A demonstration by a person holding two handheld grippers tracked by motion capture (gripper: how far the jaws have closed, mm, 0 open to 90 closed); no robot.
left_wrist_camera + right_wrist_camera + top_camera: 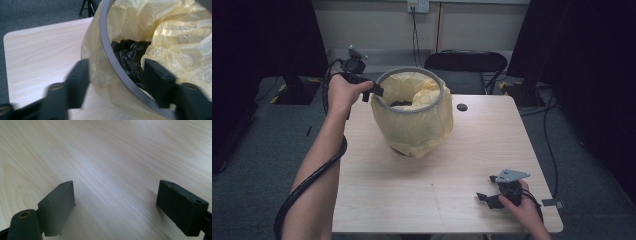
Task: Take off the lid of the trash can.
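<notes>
A round bin with a grey rim (411, 107) stands on the far middle of the light wood table (437, 175), lined with a yellow plastic bag (417, 125). Crumpled black plastic (130, 57) lies inside it. My left gripper (374, 91) is at the bin's left rim, open, with one jaw outside the yellow bag (100, 72) and the other inside, straddling the grey rim (117, 67). My right gripper (486, 198) rests near the table's front right corner, open over bare wood (115, 170), with nothing between its jaws.
A black chair (464, 67) stands behind the table. A dark round cable hole (462, 107) sits in the tabletop right of the bin. Black stands (292, 85) and cables rest on the grey carpet at both sides.
</notes>
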